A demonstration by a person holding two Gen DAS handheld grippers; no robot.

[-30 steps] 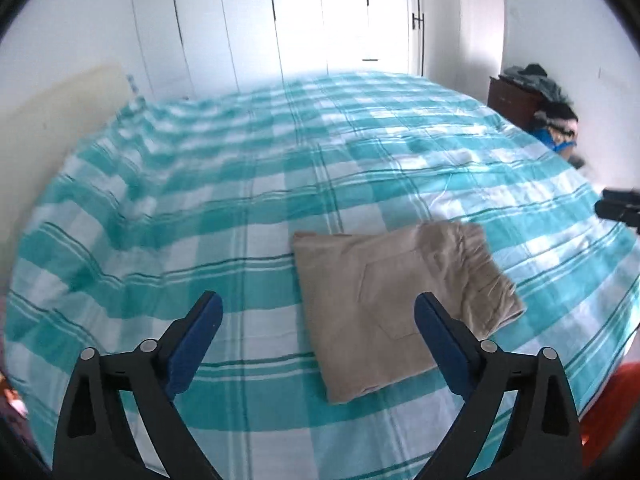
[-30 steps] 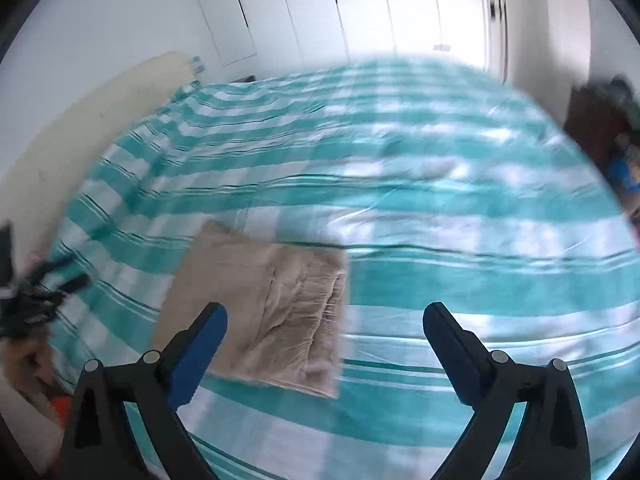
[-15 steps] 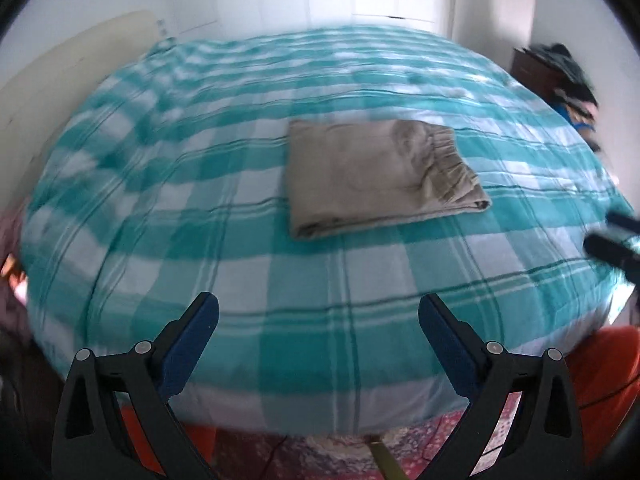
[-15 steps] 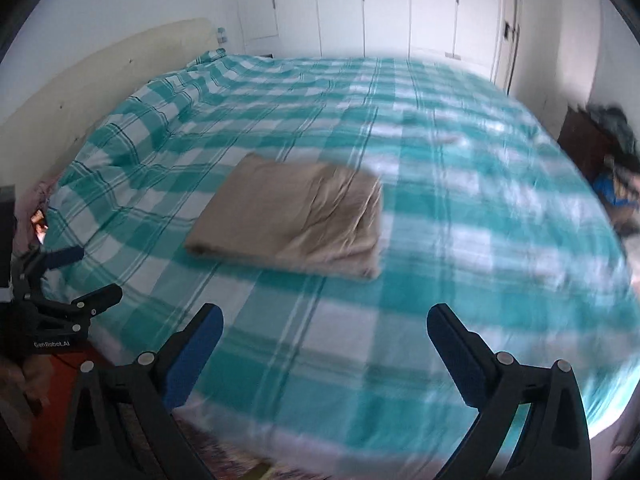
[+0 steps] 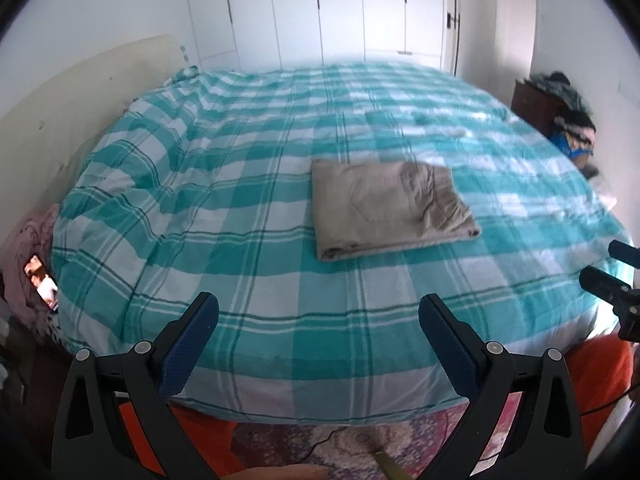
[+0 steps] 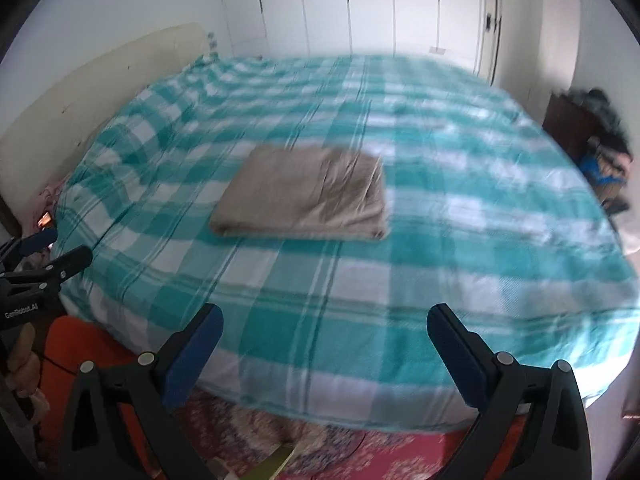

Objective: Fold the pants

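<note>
The beige pants (image 5: 384, 204) lie folded into a flat rectangle on the teal-and-white checked bed (image 5: 248, 240), also seen as the pants (image 6: 308, 196) in the right wrist view. My left gripper (image 5: 318, 320) hangs open over the bed's near edge, well short of the pants, holding nothing. My right gripper (image 6: 324, 332) is open too, empty, at the near edge of the bed (image 6: 460, 240). Each gripper shows at the side of the other's view: the right gripper (image 5: 616, 280) and the left gripper (image 6: 36, 260), held by a hand (image 6: 20, 360).
White wardrobe doors (image 5: 340, 12) stand behind the bed. A dark nightstand piled with clothes (image 5: 560, 104) is at the right. A cream headboard (image 5: 52, 112) runs along the left, with a lit phone (image 5: 42, 280) beside pink cloth. A patterned rug (image 6: 360, 456) covers the floor below.
Both grippers have drawn back from the pants to beyond the bed's near edge. The folded pants lie where they were, now farther off in both views.
</note>
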